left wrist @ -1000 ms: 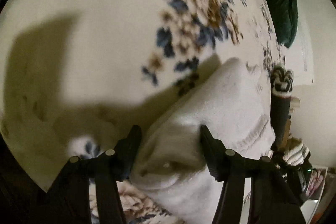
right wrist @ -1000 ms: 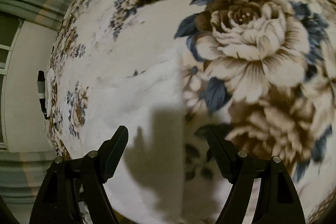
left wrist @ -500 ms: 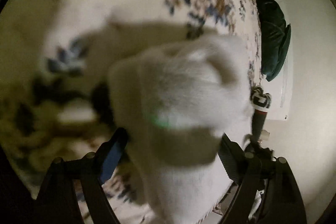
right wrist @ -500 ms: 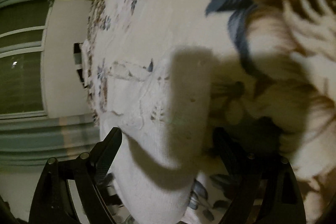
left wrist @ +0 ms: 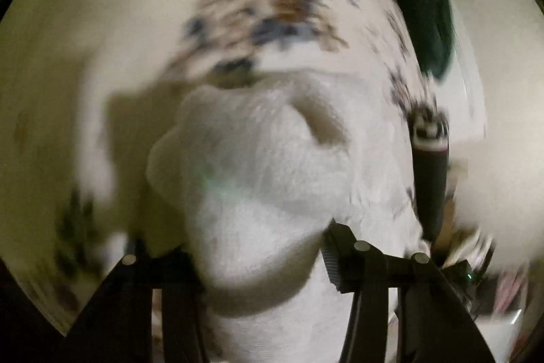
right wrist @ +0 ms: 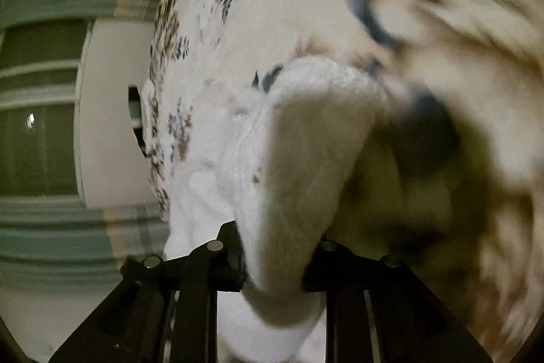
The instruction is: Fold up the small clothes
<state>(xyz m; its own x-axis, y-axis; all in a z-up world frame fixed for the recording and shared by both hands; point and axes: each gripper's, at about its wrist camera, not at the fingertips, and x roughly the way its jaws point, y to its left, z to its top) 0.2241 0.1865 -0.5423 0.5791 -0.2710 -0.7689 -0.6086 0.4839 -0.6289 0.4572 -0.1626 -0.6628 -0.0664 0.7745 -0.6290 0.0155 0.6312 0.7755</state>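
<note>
A small white fluffy garment [left wrist: 258, 159] lies bunched on a floral bedspread [left wrist: 85, 22]. In the left wrist view a thick fold of it bulges up between the fingers of my left gripper [left wrist: 258, 254], whose jaws are closing and press on it from both sides. The picture is blurred by motion. In the right wrist view the same white garment [right wrist: 306, 131] rises in a ridge from the bedspread [right wrist: 289, 5]. My right gripper [right wrist: 275, 247] has its jaws closing too, and the fingers pinch a narrow end of the cloth.
A dark green pillow [left wrist: 428, 16] lies at the bed's far right. A dark item with a black-and-white patterned end [left wrist: 430, 165] hangs at the bed's edge. In the right wrist view a window [right wrist: 37, 125] and striped curtains stand left of the bed.
Both grippers stood wider half a second ago and have narrowed onto the white garment. The right gripper sank from above the bare bedspread to the cloth. The left view shifted and blurred.
</note>
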